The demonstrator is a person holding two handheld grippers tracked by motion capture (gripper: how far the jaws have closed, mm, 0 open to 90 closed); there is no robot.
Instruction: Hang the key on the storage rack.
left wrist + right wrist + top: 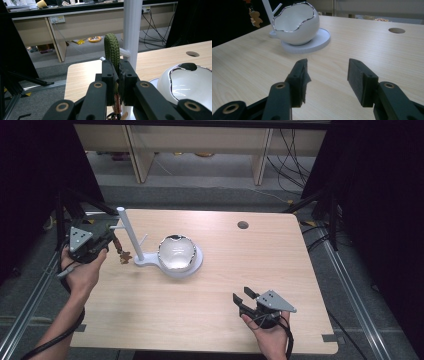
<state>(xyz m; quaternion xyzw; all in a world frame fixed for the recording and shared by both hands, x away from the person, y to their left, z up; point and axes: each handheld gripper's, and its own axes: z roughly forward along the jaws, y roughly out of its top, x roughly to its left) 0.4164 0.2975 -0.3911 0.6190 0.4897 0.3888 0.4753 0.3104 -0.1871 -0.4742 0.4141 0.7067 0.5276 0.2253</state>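
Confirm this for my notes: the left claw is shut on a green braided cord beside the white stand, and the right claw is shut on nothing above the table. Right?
Not quite. The right claw is open, as the right gripper view shows. The left claw is shut on the green braided cord beside the white stand.

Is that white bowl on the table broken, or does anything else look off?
The white bowl has a jagged, silver-edged rim like a cracked eggshell, but the edge looks even and finished, so probably by design. It sits upright on the white stand's base. Nothing spilled; nothing else stands out.
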